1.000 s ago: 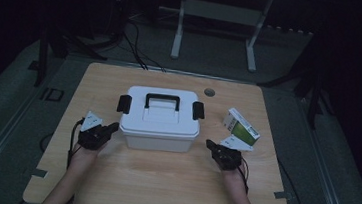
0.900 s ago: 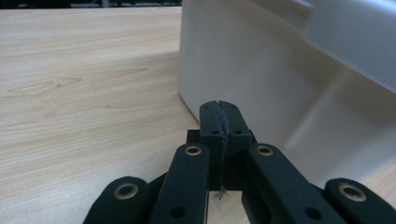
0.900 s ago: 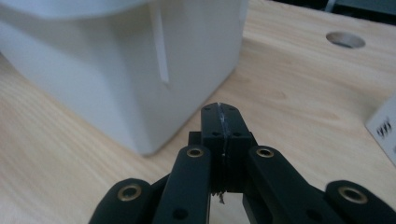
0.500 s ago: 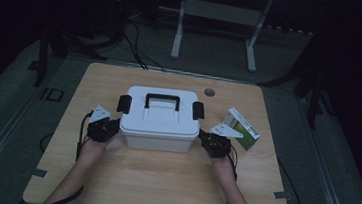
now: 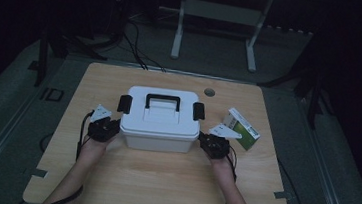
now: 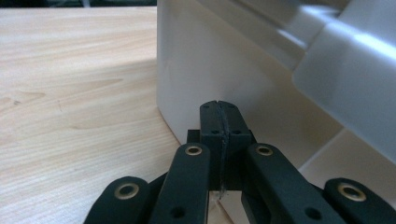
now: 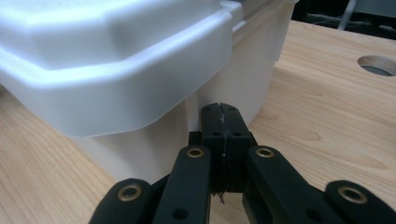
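1. The white plastic storage box (image 5: 160, 125) sits around the middle of the wooden table (image 5: 161, 185), lid on, black carry handle (image 5: 162, 100) lying flat on top, with a black latch (image 5: 124, 103) on its left end and another black latch (image 5: 197, 111) on its right end.

2. The left gripper (image 5: 111, 128) is at the box's near-left corner. In the left gripper view its jaws are clenched tight with nothing between them, tips right up against the box's white wall (image 6: 219, 65), under the lid's overhang.

3. The right gripper (image 5: 206, 140) mirrors that at the near-right corner: jaws pressed together, empty, tucked under the lid rim (image 7: 121, 79). I can't quite tell whether the tips touch the wall or just sit beside it.

4. My guess at the why: closed jaws make a blunt tip, and one on each side lets you pinch the box between both hands to shove, square up or steady it. Neither is anywhere near grabbing a latch.

5. A small green and white carton (image 5: 240, 128) lies just right of the box, beside the right gripper, untouched. A round cable hole (image 5: 209, 92) is at the table's far edge.
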